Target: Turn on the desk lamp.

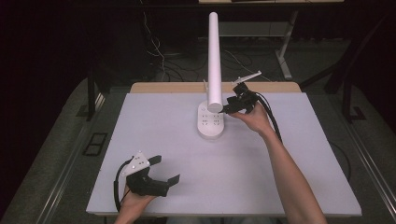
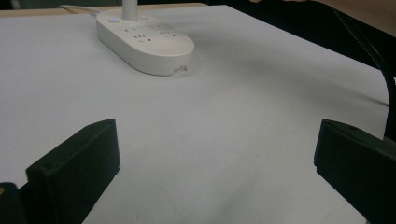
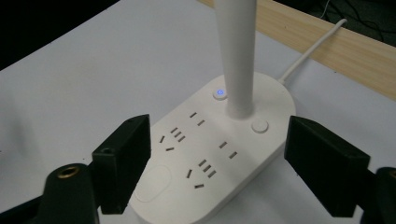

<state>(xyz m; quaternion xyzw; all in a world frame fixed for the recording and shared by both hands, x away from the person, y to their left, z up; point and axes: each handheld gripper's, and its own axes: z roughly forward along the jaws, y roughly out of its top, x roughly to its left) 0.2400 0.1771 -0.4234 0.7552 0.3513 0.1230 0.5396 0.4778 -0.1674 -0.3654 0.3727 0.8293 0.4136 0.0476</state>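
Lamp base [image 1: 210,122]: white, oval, set toward the far middle of the white table [image 1: 163,140], sockets and two round buttons on top, one button lit blue [image 3: 219,93] in the right gripper view.

At the left, near the front edge: left gripper [image 1: 166,169] held low in the left hand [image 1: 135,203], grey three-cornered plate on top, jaws spread wide, nothing between them, pointed across the table. From the left gripper view: both black jaws far apart over bare table, the base [image 2: 144,43] well beyond them, a chip or scuff on its near rim.

At the middle: white lamp stem [image 1: 214,60] rising from the rear of the base, long and tube-like, leaning toward the camera in the high view. White cord [image 3: 310,51] running from the back of the base over the wooden strip [image 3: 327,42] at the far edge.

At the right: right gripper [image 1: 229,108] in the right hand [image 1: 254,119], just beside the base and stem, black cable trailing along the forearm. From the right gripper view: jaws open wide, one at each side of the base [image 3: 224,158], gripping nothing; contact with the base not clear.
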